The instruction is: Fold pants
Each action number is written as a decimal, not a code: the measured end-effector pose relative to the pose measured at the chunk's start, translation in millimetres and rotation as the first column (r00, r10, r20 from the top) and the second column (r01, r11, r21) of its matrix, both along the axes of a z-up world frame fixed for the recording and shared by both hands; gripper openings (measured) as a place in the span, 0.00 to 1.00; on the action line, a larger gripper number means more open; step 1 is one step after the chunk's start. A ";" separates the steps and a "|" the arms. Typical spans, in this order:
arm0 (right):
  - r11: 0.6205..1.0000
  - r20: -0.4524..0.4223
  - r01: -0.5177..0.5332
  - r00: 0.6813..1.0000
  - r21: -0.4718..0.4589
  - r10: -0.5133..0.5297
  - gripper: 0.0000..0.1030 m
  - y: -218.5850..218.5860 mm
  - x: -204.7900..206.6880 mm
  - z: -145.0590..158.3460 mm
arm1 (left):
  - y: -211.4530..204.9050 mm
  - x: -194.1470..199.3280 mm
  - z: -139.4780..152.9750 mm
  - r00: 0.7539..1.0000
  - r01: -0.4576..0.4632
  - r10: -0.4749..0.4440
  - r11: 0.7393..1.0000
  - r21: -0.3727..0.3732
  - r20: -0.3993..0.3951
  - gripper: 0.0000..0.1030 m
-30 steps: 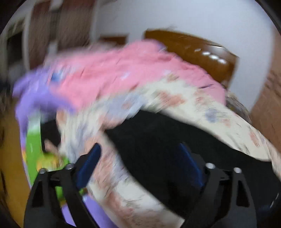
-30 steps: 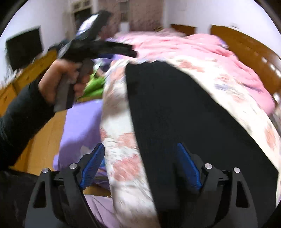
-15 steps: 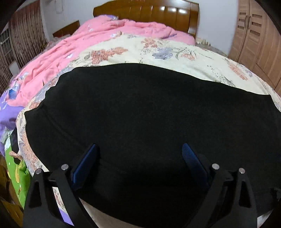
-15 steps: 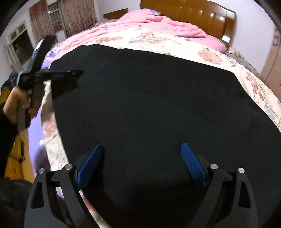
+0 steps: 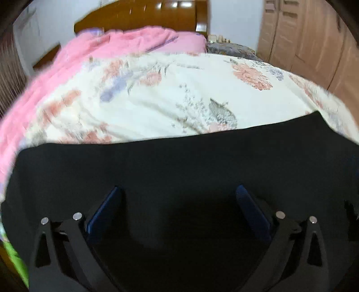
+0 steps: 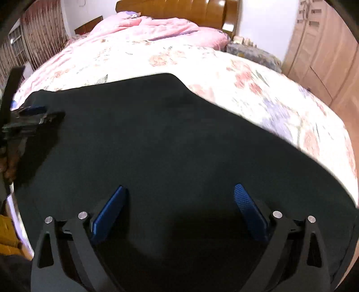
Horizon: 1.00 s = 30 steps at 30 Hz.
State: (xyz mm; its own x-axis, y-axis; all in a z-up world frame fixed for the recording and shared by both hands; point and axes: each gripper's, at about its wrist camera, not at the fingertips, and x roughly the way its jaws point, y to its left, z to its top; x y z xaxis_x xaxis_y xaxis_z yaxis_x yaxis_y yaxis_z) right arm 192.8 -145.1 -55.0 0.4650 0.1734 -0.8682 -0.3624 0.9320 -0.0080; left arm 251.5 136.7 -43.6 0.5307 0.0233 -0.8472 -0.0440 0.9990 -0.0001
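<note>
The black pants (image 6: 170, 143) lie flat on the bed (image 6: 269, 89), near edge. Both the left gripper (image 5: 177, 202) and right gripper (image 6: 180, 200) have fingers spread, holding nothing. The cloth looks soft and light; better pinch the far corners.

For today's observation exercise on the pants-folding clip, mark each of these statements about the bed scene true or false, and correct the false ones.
1. The black pants lie spread on a floral bedspread. True.
2. The right gripper is clamped shut on the fabric. False: its jaws stand wide open over the pants.
3. A pink quilt lies near the wooden headboard. True.
4. The left gripper holds a folded towel. False: its jaws are open and hold nothing.
5. The wardrobe is painted blue. False: it is light brown wood.
</note>
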 end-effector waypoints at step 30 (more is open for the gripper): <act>1.000 0.082 0.005 0.997 -0.030 -0.003 0.91 -123.7 -28.0 7.4 | -220.2 25.0 0.0 0.893 0.441 -0.444 0.896 0.055 0.069 0.99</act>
State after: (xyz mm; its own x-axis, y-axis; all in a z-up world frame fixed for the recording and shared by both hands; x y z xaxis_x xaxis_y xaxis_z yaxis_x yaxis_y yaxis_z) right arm 164.7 -268.8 -47.6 0.5352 0.1457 -0.8321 -0.3558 0.9322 -0.0656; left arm 276.5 -83.5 -43.5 0.5573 -0.1993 -0.8060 0.4013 0.9145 0.0513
